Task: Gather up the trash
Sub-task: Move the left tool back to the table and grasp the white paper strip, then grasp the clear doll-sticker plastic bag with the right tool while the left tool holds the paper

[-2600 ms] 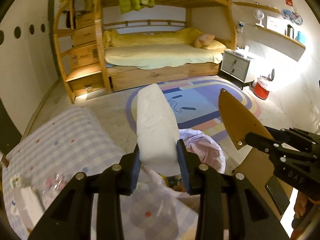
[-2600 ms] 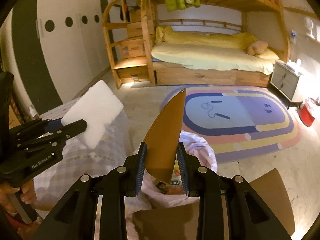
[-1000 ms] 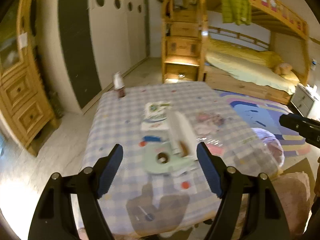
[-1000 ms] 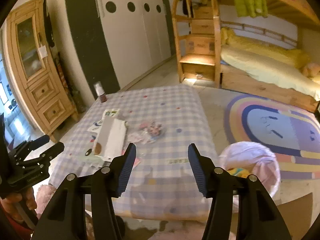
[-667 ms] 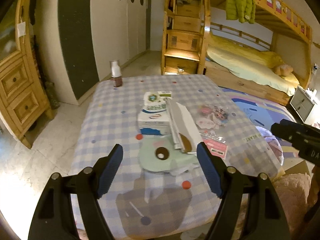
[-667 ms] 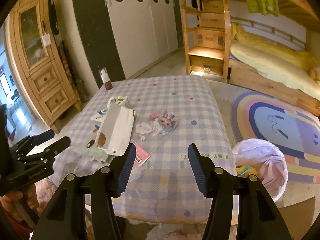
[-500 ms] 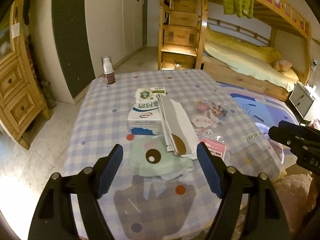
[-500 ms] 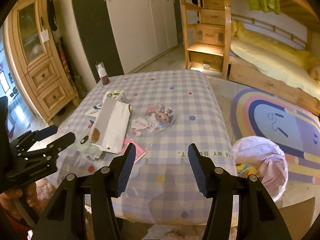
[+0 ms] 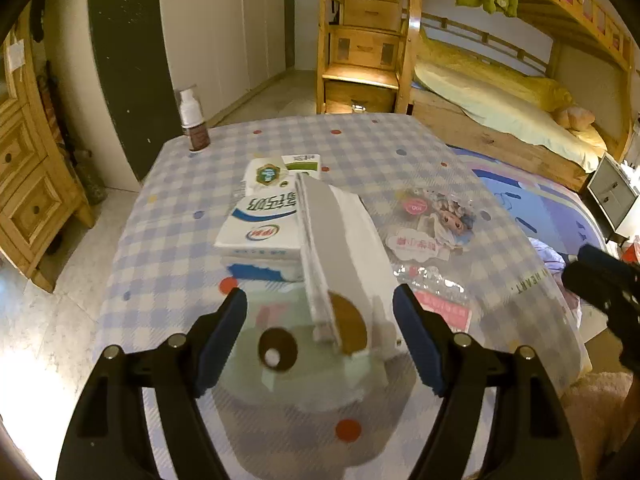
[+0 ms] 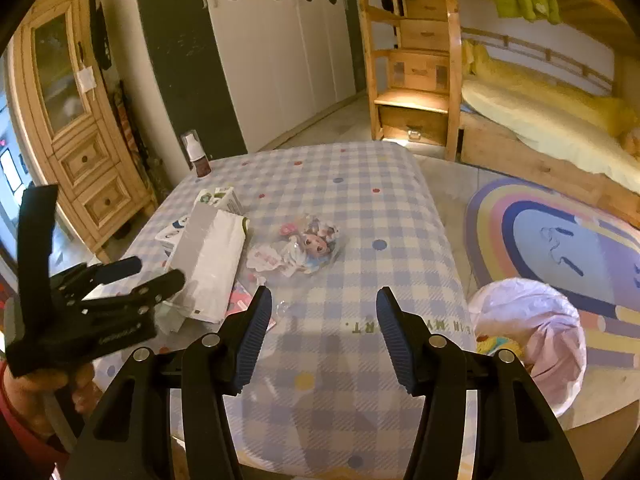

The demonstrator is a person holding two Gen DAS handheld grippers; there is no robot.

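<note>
both claws gape wide: left claw (image 9: pixel 320 332) frames the grey-white flattened carton (image 9: pixel 340 256), right claw (image 10: pixel 322 320) hovers empty. at twelve o'clock, the carton overlaps other litter, so closing may drag neighbours along.

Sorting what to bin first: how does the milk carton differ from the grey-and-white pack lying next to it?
The milk carton is a white box with blue print; the grey-and-white pack is plainer, with a brown round patch. The pack is longer and leans over the carton's edge. Both lie on the checked tablecloth.
</note>
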